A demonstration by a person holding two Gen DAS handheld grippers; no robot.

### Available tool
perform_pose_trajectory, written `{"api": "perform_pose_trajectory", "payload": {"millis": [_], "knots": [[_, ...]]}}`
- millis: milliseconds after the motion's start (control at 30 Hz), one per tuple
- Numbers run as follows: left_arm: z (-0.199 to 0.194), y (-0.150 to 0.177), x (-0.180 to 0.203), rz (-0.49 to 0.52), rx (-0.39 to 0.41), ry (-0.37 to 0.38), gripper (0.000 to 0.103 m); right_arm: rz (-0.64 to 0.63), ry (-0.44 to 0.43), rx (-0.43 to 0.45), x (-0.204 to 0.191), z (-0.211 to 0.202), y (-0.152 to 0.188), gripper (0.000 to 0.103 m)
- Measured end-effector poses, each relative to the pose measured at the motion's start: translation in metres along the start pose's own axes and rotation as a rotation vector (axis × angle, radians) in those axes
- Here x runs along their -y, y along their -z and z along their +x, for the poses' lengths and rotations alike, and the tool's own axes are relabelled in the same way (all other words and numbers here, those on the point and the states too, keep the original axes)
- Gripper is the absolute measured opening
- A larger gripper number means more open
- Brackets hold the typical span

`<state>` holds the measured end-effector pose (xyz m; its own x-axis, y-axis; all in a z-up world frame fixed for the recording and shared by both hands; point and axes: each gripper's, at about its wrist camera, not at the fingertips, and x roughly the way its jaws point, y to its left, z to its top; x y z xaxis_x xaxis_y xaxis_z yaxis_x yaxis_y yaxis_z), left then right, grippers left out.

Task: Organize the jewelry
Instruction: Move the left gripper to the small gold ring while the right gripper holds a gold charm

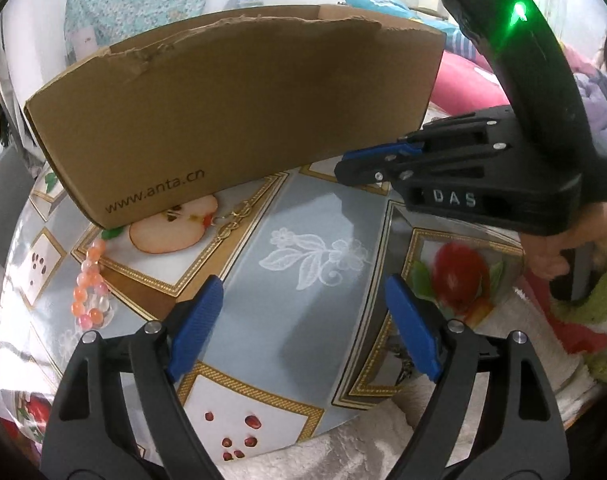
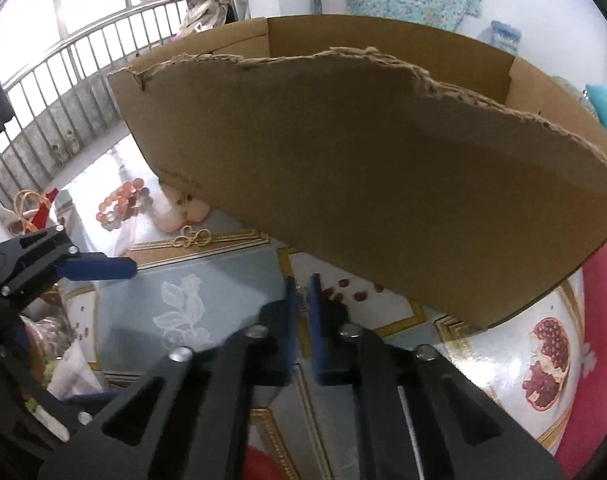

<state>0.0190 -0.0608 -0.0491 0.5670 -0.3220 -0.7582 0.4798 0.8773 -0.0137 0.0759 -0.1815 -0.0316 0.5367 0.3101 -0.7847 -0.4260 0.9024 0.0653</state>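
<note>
Landmark: cardboard box (image 1: 231, 112) on worktop (image 1: 303, 240) | bead bracelet (image 1: 90, 288) beside box's left corner, untouched | left tool (image 1: 303, 300) spread wide, empty, likely readied for pickup | right tool (image 2: 302, 292) closed near box's front wall, something small and silvery between its tips, unclear what.

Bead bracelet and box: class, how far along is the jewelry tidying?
Done: nothing visible; the cardboard box hides its inside. In hand: right gripper jaws shut low over the table, any catch too small to tell; left gripper open, empty. Left: the bead bracelet lies on the table beside the box.
</note>
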Motion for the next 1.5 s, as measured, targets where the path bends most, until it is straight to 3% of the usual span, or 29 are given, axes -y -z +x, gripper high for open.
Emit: {"api": "perform_pose_trajectory", "payload": {"millis": [100, 233, 433, 733, 867, 1100, 1500], "knots": [[0.003, -0.001, 0.008, 0.005, 0.002, -0.005, 0.081, 0.007, 0.011, -0.005, 0.000, -0.002, -0.001, 0.005], [0.003, 0.000, 0.010, 0.007, 0.004, -0.011, 0.082, 0.107, -0.031, -0.008, 0.014, -0.005, 0.002, 0.005], [0.005, 0.002, 0.014, 0.006, 0.013, -0.015, 0.082, 0.332, -0.152, 0.020, 0.047, -0.017, 0.012, 0.005], [0.004, 0.005, 0.015, 0.006, 0.025, -0.017, 0.084, 0.703, -0.426, 0.107, 0.087, -0.024, 0.040, 0.005], [0.003, 0.005, 0.015, 0.005, 0.026, -0.017, 0.084, 0.793, -0.509, 0.149, 0.093, -0.024, 0.049, 0.005], [0.002, 0.006, 0.009, -0.016, 0.046, -0.016, 0.083, 0.717, -0.415, 0.143, 0.078, -0.026, 0.050, 0.005], [-0.001, -0.007, -0.029, -0.085, 0.090, -0.022, 0.041, 0.596, -0.345, 0.116, 0.053, -0.016, 0.033, 0.005]]}}
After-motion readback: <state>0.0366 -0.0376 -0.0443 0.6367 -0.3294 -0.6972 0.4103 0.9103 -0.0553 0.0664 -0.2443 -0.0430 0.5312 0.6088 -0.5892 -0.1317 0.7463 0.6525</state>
